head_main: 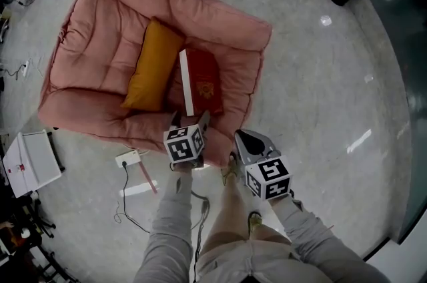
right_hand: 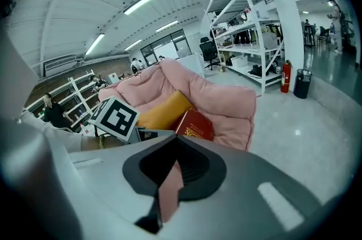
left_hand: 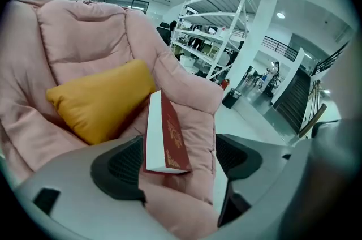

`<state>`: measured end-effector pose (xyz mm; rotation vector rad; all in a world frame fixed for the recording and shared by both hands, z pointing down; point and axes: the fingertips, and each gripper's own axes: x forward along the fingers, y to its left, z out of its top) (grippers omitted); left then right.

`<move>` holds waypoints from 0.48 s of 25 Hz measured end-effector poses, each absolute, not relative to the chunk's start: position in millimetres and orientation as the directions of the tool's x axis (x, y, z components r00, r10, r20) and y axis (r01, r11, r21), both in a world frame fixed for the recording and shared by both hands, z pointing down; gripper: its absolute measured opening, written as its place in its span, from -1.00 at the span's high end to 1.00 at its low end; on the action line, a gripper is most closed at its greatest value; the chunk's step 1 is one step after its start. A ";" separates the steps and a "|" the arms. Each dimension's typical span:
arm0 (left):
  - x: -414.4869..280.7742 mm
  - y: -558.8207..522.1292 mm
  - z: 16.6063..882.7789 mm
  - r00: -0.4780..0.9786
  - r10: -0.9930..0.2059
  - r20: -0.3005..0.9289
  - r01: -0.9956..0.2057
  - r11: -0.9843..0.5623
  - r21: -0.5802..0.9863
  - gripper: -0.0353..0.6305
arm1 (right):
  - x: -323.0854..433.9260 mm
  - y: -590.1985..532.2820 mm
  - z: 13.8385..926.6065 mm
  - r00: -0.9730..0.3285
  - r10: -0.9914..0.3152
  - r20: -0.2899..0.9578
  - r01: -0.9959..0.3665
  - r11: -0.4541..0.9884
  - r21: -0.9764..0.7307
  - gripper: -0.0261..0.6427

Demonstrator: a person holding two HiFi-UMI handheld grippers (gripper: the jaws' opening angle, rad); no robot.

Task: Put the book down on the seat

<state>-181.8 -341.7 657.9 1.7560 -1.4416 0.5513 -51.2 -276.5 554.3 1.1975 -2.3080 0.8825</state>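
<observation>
**Book resting on the seat, both tongs clear of it**

*Head view.* The red book (head_main: 202,81) lies on the pink seat (head_main: 100,21), just beside the yellow cushion (head_main: 152,65), with its white page edge towards the cushion. The left gripper (head_main: 190,118) hangs on the near side of the cushion, over the seat's front roll. Its jaws are spread and hold nothing. The right gripper (head_main: 243,138) hangs farther from the cushion, off the seat's edge.

*Left gripper view.* The jaws of the left gripper (left_hand: 180,164) stand wide apart. The book (left_hand: 169,137) shows in the gap between them but lies beyond the pads, untouched. It sits tilted on one edge, in the hollow between the cushion (left_hand: 102,100) and the padded side of the seat (left_hand: 79,41).

*Right gripper view.* The right gripper (right_hand: 169,176) has its jaws drawn together, with only a sliver of the pink seat showing between them and nothing gripped. The book (right_hand: 195,124) leans beside the cushion (right_hand: 164,111).

*Progress.* The book appears set down and released, so the task looks essentially done. At most, the tongs have yet to be drawn away.

*The book.* It is a closed hardback with a dark red cover, gold ornament and a thick white page block.
</observation>
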 end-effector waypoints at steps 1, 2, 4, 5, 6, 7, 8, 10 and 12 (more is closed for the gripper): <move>-180.1 -338.0 651.3 0.265 -0.616 0.742 -0.954 -0.054 0.295 -0.27 | -51.6 -275.7 550.7 -0.557 -0.586 0.589 -0.829 0.438 -0.348 0.92; -177.8 -334.0 644.0 0.269 -0.619 0.738 -0.953 -0.060 0.297 -0.27 | -51.5 -274.6 547.2 -0.556 -0.590 0.585 -0.829 0.441 -0.344 0.92; -171.7 -324.4 627.7 0.284 -0.626 0.727 -0.949 -0.073 0.307 -0.27 | -50.2 -270.7 540.5 -0.556 -0.597 0.579 -0.829 0.445 -0.338 0.92; -168.6 -319.2 618.9 0.291 -0.631 0.719 -0.946 -0.077 0.315 -0.26 | -49.1 -268.5 537.0 -0.555 -0.599 0.577 -0.830 0.447 -0.335 0.92; -166.6 -314.2 609.8 0.292 -0.639 0.712 -0.944 -0.075 0.320 -0.21 | -48.0 -266.4 533.6 -0.555 -0.602 0.574 -0.830 0.448 -0.332 0.92; -166.1 -309.1 600.9 0.285 -0.651 0.704 -0.945 -0.069 0.319 -0.08 | -46.7 -264.2 530.4 -0.554 -0.605 0.572 -0.830 0.450 -0.329 0.92; -166.9 -303.9 592.3 0.270 -0.665 0.697 -0.949 -0.059 0.311 0.12 | -45.5 -261.8 527.2 -0.553 -0.607 0.570 -0.831 0.451 -0.326 0.92; -170.2 -294.0 576.8 0.236 -0.691 0.684 -0.956 -0.040 0.289 0.46 | -43.5 -257.0 521.2 -0.552 -0.612 0.566 -0.832 0.454 -0.321 0.92; -172.9 -284.5 563.8 0.212 -0.706 0.675 -0.961 -0.024 0.277 0.68 | -41.9 -252.3 515.4 -0.553 -0.616 0.561 -0.831 0.458 -0.316 0.92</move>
